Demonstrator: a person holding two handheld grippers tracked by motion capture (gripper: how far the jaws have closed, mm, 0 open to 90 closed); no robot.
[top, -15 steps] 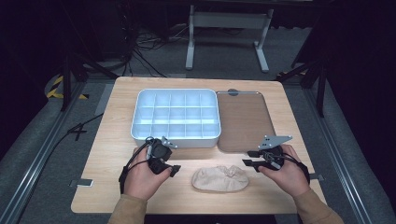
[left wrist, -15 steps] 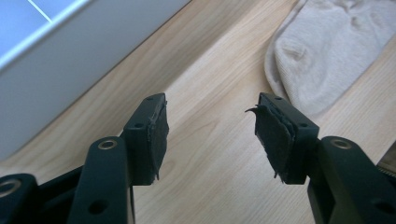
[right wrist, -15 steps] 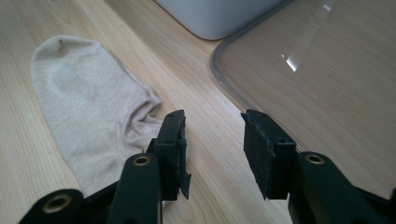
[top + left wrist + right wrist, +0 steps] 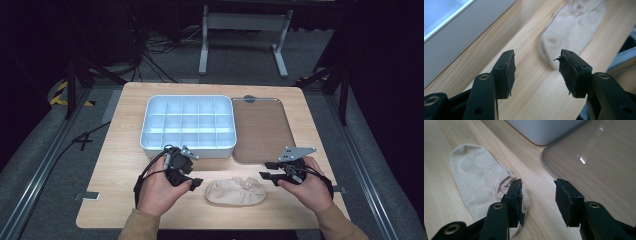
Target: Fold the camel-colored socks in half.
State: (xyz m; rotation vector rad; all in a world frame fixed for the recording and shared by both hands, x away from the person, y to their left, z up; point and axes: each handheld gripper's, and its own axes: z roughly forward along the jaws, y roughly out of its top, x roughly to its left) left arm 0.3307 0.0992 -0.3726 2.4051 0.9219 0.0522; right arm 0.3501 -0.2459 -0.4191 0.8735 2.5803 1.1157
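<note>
A beige sock (image 4: 235, 191) lies flat on the wooden table near the front edge, between the two hands. My left gripper (image 4: 194, 183) is just left of the sock's toe end, open, with nothing between its jaws. In the left gripper view the sock (image 4: 571, 30) lies just beyond that gripper (image 4: 536, 67). My right gripper (image 4: 266, 176) sits at the sock's right end, open and empty. In the right gripper view its left finger (image 4: 514, 197) rests over the sock's cuff edge (image 4: 481, 180).
A white divided organiser box (image 4: 187, 125) stands behind the left hand. A clear lid (image 4: 260, 127) lies flat to its right, close to the right gripper. Bare wood (image 4: 115, 165) extends left of the left hand.
Both hands hold nearly the same places as before; the left gripper has shifted slightly toward the sock. The sock has not moved.
</note>
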